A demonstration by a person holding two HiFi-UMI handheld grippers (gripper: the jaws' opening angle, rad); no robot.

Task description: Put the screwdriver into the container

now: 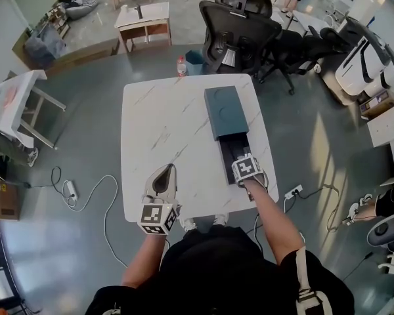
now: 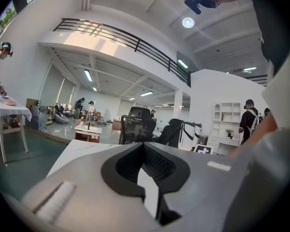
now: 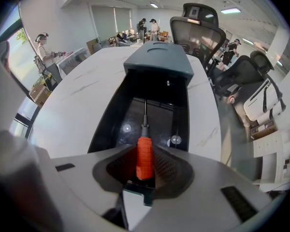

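Observation:
The screwdriver has an orange handle and a thin metal shaft that points away from me into the container. My right gripper is shut on the handle, at the near end of the black pulled-out drawer of the dark teal container. In the head view the container lies on the right half of the white table, with my right gripper over its open drawer. My left gripper hovers at the table's near edge, shut and holding nothing; the left gripper view shows its tips together.
Black office chairs stand beyond the table's far edge. A cable with a power strip lies on the floor at the left, another strip at the right. Small white tables stand farther off. People are in the background.

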